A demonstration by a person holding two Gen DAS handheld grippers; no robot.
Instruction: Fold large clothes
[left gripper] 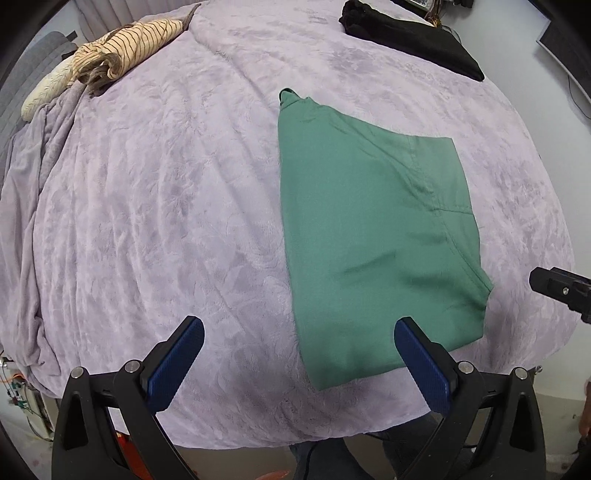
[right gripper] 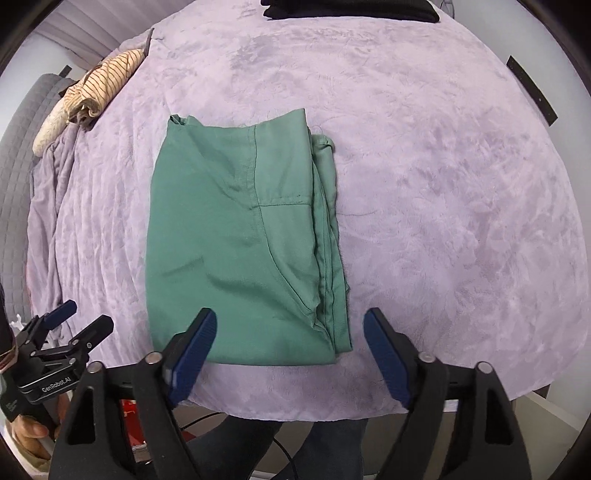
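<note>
A bed (right gripper: pixel 424 155) fills most of both views, covered by a plush lilac blanket (left gripper: pixel 155 206) with a faint leaf pattern pressed into its pile. On the far left side the blanket bunches into loose folds (left gripper: pixel 26 206) that hang over the edge. Beyond that edge stands a grey quilted headboard (right gripper: pixel 14 177), and behind it a pale pleated curtain (left gripper: pixel 99 18) against a white wall (right gripper: pixel 33 48). A dark screen edge (left gripper: pixel 565 40) shows at the far right. Beneath the near edge of the bed lies a light floor (left gripper: pixel 550 413) with cables (right gripper: pixel 284 450). The light is soft and even.
</note>
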